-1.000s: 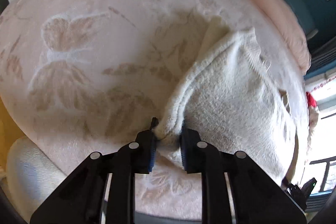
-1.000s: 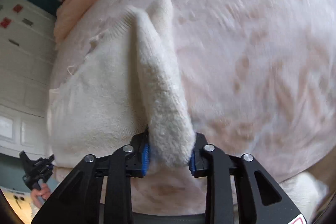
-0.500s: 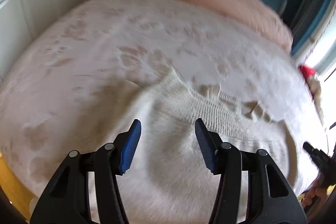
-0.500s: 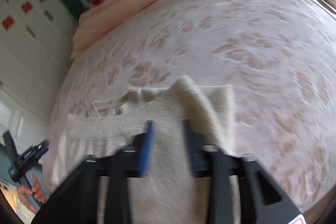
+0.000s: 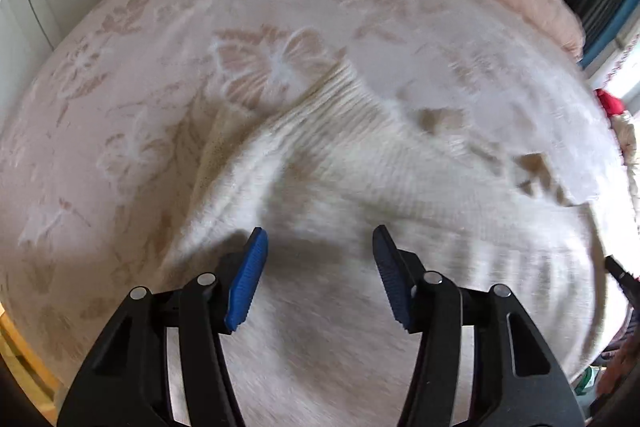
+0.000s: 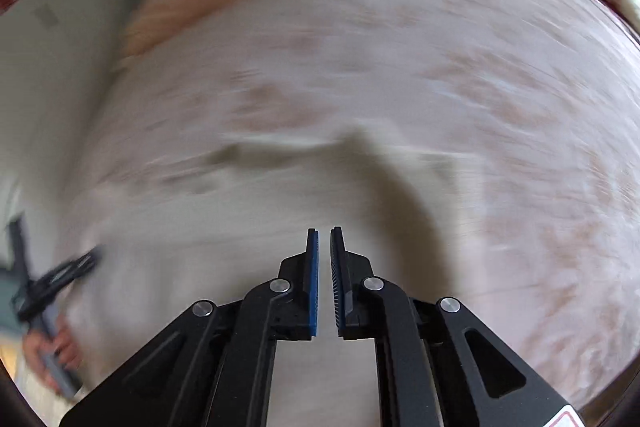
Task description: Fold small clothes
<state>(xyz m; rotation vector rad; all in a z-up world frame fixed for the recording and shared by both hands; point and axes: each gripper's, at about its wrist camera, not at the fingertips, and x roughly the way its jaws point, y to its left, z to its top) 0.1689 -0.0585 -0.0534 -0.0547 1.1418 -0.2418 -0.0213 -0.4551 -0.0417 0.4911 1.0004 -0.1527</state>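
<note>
Left gripper (image 5: pixel 318 267) spread and right gripper (image 6: pixel 324 267) nearly pressed together, both empty above the sweater (image 5: pixel 360 167); its loose folded sleeves could spring open.

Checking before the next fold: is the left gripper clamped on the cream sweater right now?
No. The left gripper stands open above the cream sweater, with nothing pinched between its blue pads.

Cream sweater (image 5: pixel 360 163), butterfly-patterned pink blanket (image 5: pixel 168 67)
</note>
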